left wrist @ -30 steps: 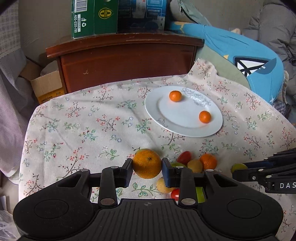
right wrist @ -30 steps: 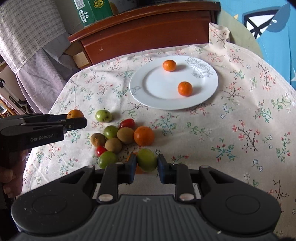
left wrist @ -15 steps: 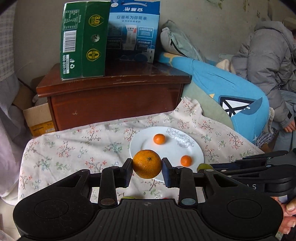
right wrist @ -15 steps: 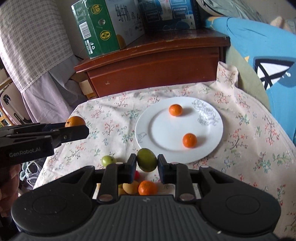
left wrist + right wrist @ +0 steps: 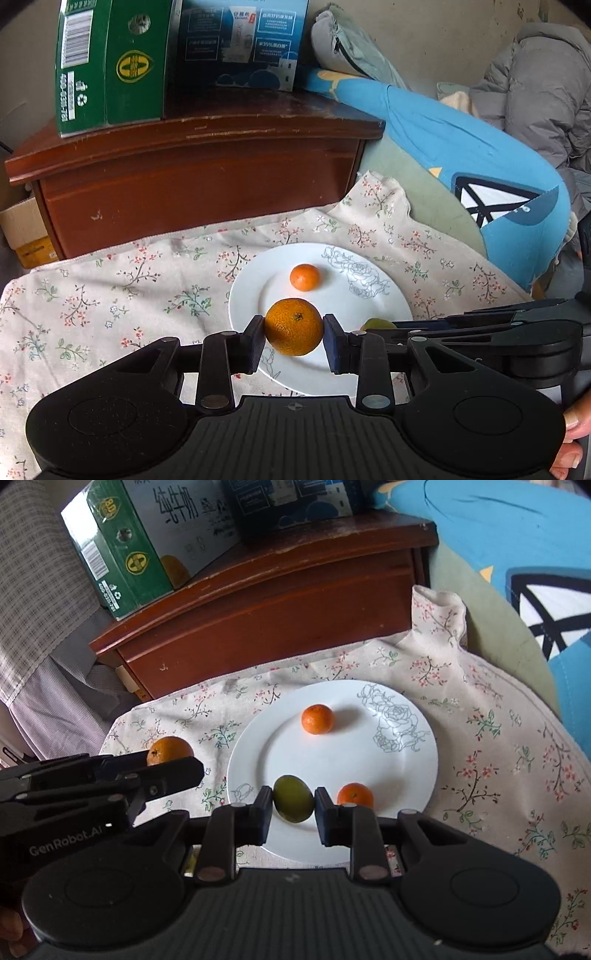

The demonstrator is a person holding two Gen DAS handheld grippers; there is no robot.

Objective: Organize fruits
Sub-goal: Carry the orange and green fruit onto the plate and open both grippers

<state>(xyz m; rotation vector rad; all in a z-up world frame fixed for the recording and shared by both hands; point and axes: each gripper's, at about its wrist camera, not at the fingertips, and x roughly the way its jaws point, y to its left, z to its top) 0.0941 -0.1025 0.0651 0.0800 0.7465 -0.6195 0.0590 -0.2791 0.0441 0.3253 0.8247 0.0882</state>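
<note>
My left gripper (image 5: pixel 294 328) is shut on a large orange (image 5: pixel 294 326) and holds it above the near edge of the white plate (image 5: pixel 258 280). My right gripper (image 5: pixel 293 805) is shut on a green fruit (image 5: pixel 293 803) and holds it over the plate's (image 5: pixel 406 768) front part. Two small oranges lie on the plate, one at the back (image 5: pixel 317 719) and one at the front right (image 5: pixel 355 794). In the right wrist view the left gripper (image 5: pixel 173 766) with its orange (image 5: pixel 168 749) is at the left. In the left wrist view the right gripper (image 5: pixel 388 325) is at the right.
The plate lies on a floral tablecloth (image 5: pixel 110 288). Behind stands a dark wooden cabinet (image 5: pixel 203 173) with a green carton (image 5: pixel 107 62) and a blue box (image 5: pixel 240 40) on top. A blue cushion (image 5: pixel 480 166) lies at the right.
Both grippers have moved forward with their fruit toward the plate. The plate looks larger and closer. The pile of loose fruit is no longer in view.
</note>
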